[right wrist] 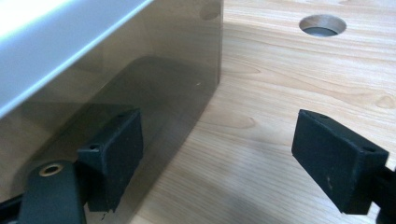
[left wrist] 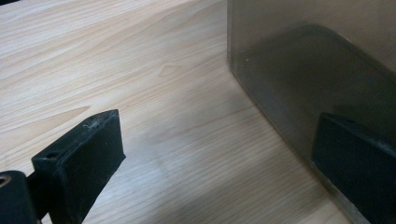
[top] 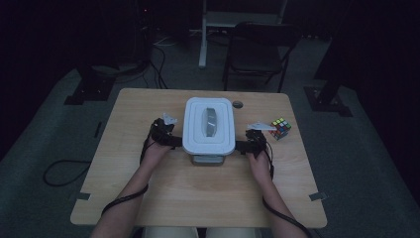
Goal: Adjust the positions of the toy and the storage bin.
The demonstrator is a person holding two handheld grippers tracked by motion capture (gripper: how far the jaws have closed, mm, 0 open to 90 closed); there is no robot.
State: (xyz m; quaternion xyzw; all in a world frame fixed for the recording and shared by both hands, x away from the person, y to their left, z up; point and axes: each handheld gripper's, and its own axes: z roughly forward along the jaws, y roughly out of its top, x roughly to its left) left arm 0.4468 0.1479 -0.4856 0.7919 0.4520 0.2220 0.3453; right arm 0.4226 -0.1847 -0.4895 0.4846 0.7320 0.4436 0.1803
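Observation:
A box with a white lid (top: pixel 208 124) and a grey handle on top stands mid-table. Its smoky see-through wall (left wrist: pixel 317 70) rises at the right of the left gripper view, and the wall (right wrist: pixel 154 88) under the white lid rim (right wrist: pixel 46 42) rises at the left of the right gripper view. My left gripper (top: pixel 174 141) (left wrist: pixel 215 135) sits open at the box's left side, one jaw close along the wall. At the box's right side my right gripper (top: pixel 241 145) (right wrist: pixel 219 140) is open too, its left jaw against the wall. Bare wood lies between both pairs of jaws.
A colour puzzle cube (top: pixel 280 128) lies right of the right hand. A round cable hole (top: pixel 238 104) (right wrist: pixel 323 24) is in the tabletop (top: pixel 198 198) behind the box's right corner. A chair (top: pixel 257 54) stands beyond the far edge. Cables trail from both grippers toward the near edge.

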